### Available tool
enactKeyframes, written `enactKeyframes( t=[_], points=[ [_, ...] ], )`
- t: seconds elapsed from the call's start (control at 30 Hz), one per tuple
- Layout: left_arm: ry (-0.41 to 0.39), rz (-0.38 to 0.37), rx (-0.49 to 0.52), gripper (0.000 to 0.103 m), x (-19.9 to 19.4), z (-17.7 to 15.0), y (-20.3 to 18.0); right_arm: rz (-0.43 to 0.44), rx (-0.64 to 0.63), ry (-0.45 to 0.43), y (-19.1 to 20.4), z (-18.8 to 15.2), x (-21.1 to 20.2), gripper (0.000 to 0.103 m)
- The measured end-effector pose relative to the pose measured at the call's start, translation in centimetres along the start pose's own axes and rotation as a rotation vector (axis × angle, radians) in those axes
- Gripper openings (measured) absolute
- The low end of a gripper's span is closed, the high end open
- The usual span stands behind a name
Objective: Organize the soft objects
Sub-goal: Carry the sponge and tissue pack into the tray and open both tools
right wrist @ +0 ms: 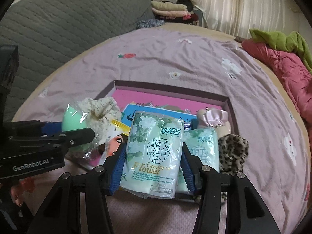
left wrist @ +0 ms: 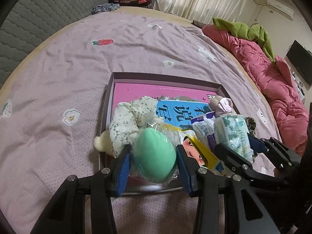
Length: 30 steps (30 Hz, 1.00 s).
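Note:
My left gripper (left wrist: 154, 152) is shut on a mint-green egg-shaped sponge (left wrist: 156, 154) in clear wrap, held over the near end of a shallow purple box (left wrist: 165, 77). My right gripper (right wrist: 154, 146) is shut on a pale green tissue pack (right wrist: 154, 152) printed with flowers, over the same box (right wrist: 171, 87). The two grippers are side by side: the right gripper (left wrist: 237, 146) shows at the right of the left wrist view, and the left gripper (right wrist: 78, 134) with the sponge (right wrist: 72, 120) shows at the left of the right wrist view.
The box lies on a lilac bedsheet (left wrist: 58, 78) and holds pink and blue books, a floral cloth (left wrist: 124, 120), a second tissue pack (right wrist: 202, 146), a leopard scrunchie (right wrist: 232, 152) and a pink satin piece (right wrist: 214, 117). A pink quilt (left wrist: 273, 81) lies along the right.

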State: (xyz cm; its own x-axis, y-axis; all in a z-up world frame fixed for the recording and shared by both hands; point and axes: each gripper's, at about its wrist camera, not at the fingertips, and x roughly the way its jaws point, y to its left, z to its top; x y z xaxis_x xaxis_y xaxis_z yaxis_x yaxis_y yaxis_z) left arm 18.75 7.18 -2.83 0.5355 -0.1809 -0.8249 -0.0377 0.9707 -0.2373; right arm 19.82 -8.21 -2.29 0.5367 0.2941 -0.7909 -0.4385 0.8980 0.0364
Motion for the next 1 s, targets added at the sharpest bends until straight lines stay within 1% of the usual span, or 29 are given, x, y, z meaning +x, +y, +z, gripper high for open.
enactKeyframes(
  t=[0.17,0.27,0.4,0.43,0.5,0.6,0.7,0.77,0.87,0.93,1.0],
  points=[
    [0.000,-0.008,-0.002,0.046,0.6,0.2,0.2,0.000,0.006,0.015,-0.1,-0.1,1.1,0.055],
    [-0.005,-0.011,-0.007,0.048,0.6,0.3,0.1,0.000,0.007,0.016,-0.1,-0.1,1.1,0.057],
    [-0.011,-0.006,-0.010,0.054,0.4,0.2,0.0,-0.007,0.008,-0.003,0.0,-0.2,0.6,0.067],
    [-0.013,-0.003,-0.011,0.055,0.3,0.1,0.0,-0.012,0.009,-0.003,-0.1,-0.2,0.5,0.068],
    [-0.015,-0.001,-0.015,0.056,0.0,0.1,0.0,-0.022,0.012,-0.005,-0.2,-0.2,0.2,0.068],
    [-0.031,0.003,-0.018,0.057,-0.8,0.0,0.0,-0.032,0.018,-0.017,-0.4,-0.4,-0.8,0.068],
    [-0.043,0.006,-0.016,0.061,-1.6,-0.2,-0.2,-0.037,0.029,-0.030,-0.6,-0.8,-2.1,0.068],
    [-0.048,0.013,-0.006,0.061,-2.2,-0.6,-0.5,-0.045,0.036,-0.041,-0.6,-1.2,-3.1,0.068],
    [-0.054,0.025,0.002,0.061,-3.1,-1.4,-0.7,-0.056,0.055,-0.054,-0.7,-2.2,-4.8,0.069],
    [-0.054,0.026,0.000,0.061,-3.7,-2.0,-0.8,-0.063,0.064,-0.052,-0.8,-3.0,-5.5,0.073],
    [-0.055,0.036,0.003,0.061,-4.2,-2.6,-1.0,-0.071,0.075,-0.051,-0.9,-3.8,-6.2,0.073]
  ],
)
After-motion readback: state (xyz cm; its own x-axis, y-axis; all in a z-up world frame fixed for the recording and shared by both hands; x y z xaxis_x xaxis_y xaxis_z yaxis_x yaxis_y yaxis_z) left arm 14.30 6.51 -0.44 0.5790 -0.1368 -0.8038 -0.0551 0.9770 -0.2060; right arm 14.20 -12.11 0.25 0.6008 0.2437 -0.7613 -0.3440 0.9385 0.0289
